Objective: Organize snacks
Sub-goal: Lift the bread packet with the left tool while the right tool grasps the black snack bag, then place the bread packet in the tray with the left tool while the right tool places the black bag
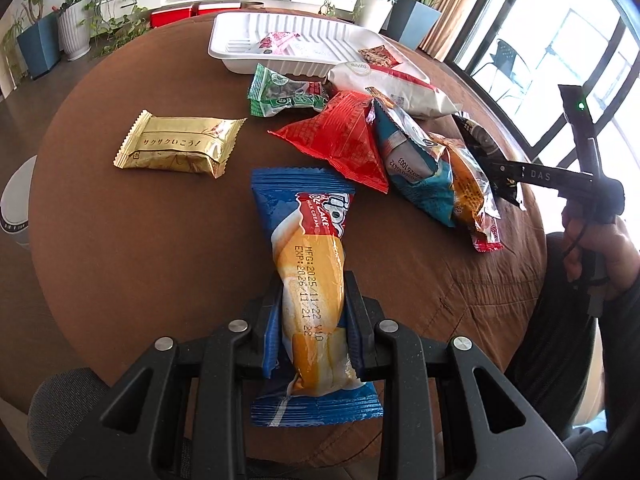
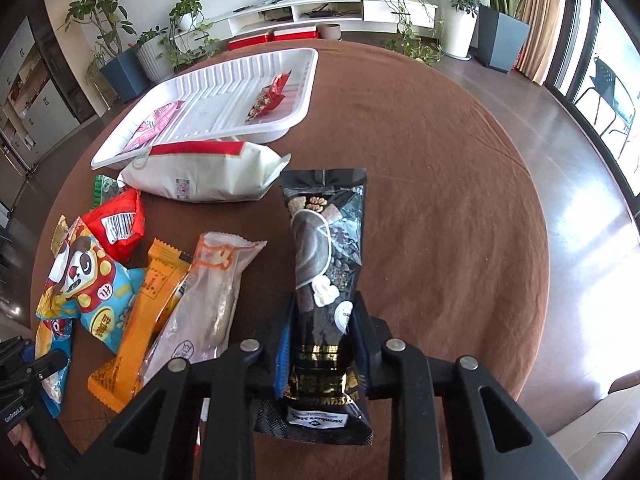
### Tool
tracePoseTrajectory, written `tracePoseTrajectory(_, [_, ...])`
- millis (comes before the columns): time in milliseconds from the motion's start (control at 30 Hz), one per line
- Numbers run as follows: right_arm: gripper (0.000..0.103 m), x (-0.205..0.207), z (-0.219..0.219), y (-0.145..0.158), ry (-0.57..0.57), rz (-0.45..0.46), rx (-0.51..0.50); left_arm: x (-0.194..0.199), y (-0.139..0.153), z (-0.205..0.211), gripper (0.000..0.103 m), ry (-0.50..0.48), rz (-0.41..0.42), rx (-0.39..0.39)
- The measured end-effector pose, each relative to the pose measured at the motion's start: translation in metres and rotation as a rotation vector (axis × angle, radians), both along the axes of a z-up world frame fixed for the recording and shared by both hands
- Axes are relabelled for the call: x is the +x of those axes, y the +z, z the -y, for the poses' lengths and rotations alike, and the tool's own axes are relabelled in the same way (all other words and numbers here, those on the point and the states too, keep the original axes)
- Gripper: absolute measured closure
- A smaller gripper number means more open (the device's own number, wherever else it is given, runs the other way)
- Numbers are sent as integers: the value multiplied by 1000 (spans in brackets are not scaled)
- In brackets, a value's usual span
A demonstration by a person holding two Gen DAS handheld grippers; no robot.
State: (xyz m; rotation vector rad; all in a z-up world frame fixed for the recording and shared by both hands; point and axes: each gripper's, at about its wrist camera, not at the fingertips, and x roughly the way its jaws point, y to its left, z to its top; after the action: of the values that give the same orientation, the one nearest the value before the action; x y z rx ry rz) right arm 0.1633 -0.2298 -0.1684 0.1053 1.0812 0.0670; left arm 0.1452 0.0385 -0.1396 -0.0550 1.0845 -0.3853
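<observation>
Your left gripper [image 1: 314,312] is right up at the lens w/ its fingers [image 1: 358,320] clamped on the blue milk cream cake pack [image 1: 310,264], squeezing it round the lower half. Pack sticks out fwd over the brown tabletop [image 1: 140,240], far end near the red packet [image 1: 340,136]. Can't tell if that end touches the cloth.

Your right gripper [image 2: 322,332] is the same deal: fingers [image 2: 366,332] pinched on the black sesame snack pack [image 2: 326,256], gripping it near the bottom, top end pointing toward the white pillow bag [image 2: 208,174]. From the left cam you can see your right hand [image 1: 600,256] on the handle at the tabletop's right edge, next to the pile.

Rest of the snacks, still loose on the tabletop:
- gold wafer pack [image 1: 180,144] off by itself on the left, well apart from the others
- green packet [image 1: 286,94] just in front of the tray
- red packet in the middle, overlapping the panda chips bag [image 2: 86,280]
- orange packet [image 2: 140,320] and a clear bun wrapper [image 2: 208,292] leaning on each other, just beside the black pack

White tray [image 2: 308,96] sits at the far side, pillow bag touching its near rim. Inside it: a pink packet [image 2: 150,130] at one end, a small red nut bar [image 2: 270,96] toward the other.
</observation>
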Motion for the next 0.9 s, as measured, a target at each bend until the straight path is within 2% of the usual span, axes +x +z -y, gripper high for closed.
tracePoseTrajectory(100, [78, -6, 6, 0, -13, -15, 38, 0, 0, -3, 78, 8, -7, -26])
tracePoseTrajectory(233, [80, -14, 20, 1, -57, -29, 153, 1, 0, -7, 78, 21, -17, -64])
tracePoseTrajectory(367, [80, -26, 28, 6, -80, -14, 213, 0, 1, -11, 78, 33, -19, -101])
tracePoseTrajectory(500, [81, -41, 34, 9, -87, 0, 281, -3, 2, -14, 78, 41, -16, -106])
tracePoseTrajectory(733, [81, -56, 40, 13, -95, 20, 353, -8, 5, -14, 79, 37, -10, -115])
tracePoseTrajectory(900, [81, -59, 49, 16, -115, 38, 405, -11, 12, -25, 79, 59, -7, -170])
